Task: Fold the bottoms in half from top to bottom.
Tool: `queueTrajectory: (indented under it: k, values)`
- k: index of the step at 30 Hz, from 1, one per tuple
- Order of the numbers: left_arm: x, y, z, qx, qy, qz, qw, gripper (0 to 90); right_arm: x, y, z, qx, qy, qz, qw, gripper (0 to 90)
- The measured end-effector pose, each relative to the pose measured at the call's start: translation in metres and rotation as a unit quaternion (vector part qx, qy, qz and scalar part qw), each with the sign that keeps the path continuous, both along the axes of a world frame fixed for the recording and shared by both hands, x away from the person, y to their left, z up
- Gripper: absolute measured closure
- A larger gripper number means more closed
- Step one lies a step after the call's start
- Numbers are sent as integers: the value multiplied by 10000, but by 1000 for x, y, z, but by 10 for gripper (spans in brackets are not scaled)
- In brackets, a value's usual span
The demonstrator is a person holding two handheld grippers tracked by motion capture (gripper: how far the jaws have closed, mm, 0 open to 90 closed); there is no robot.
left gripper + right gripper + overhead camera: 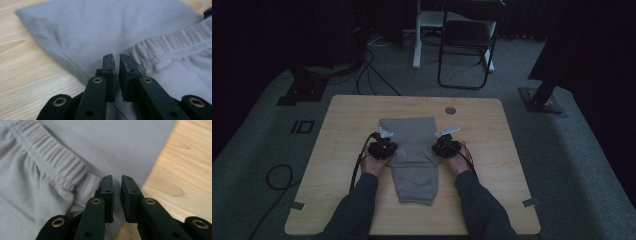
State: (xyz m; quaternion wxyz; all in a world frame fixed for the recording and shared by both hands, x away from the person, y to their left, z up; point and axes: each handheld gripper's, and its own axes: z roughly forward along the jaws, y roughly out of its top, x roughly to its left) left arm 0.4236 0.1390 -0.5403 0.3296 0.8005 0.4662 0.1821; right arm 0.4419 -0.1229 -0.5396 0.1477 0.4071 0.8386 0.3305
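A pair of grey trousers (414, 155) lies folded near the middle of a pale wooden tabletop (342, 140), its elastic waistband (172, 47) doubled over onto the cloth, as a person in dark sleeves leans in from the near edge with a black tool in each hand. The left tool (382, 148) sits at the left edge of the garment and the right tool (446, 146) at the right edge, each level with the waistband. Seen along the left tool (116, 65), the jaws stand nearly together with a thin slit between them and no cloth caught there; the fabric lies just beneath and beyond the tips. The right tool (116, 186) looks the same, almost clenched and grasping nothing, poised above the waistband's end where grey cloth meets bare wood. Behind the tabletop, a dark folding chair (466, 45) stands on grey carpet among trailing cables (372, 70).
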Motion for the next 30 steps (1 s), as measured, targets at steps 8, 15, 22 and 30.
queueTrajectory:
  k: [8, 15, 22, 30]
  values:
    - [-12, -1, 2, -162, -61, -170, 9997, 798, -1, -3, -2, 372, 145, 108, 9991, 784]
    - [-33, 1, 4, -487, -157, -325, 9982, 778, -12, -6, 1, 618, 146, 354, 9974, 752]
    - [-53, 3, 6, -602, -191, -542, 9965, 766, -27, -10, 8, 937, 121, 617, 9936, 719]
    - [-73, 7, 4, -763, -140, -715, 9944, 758, -49, -11, 8, 931, 78, 1000, 9906, 699]
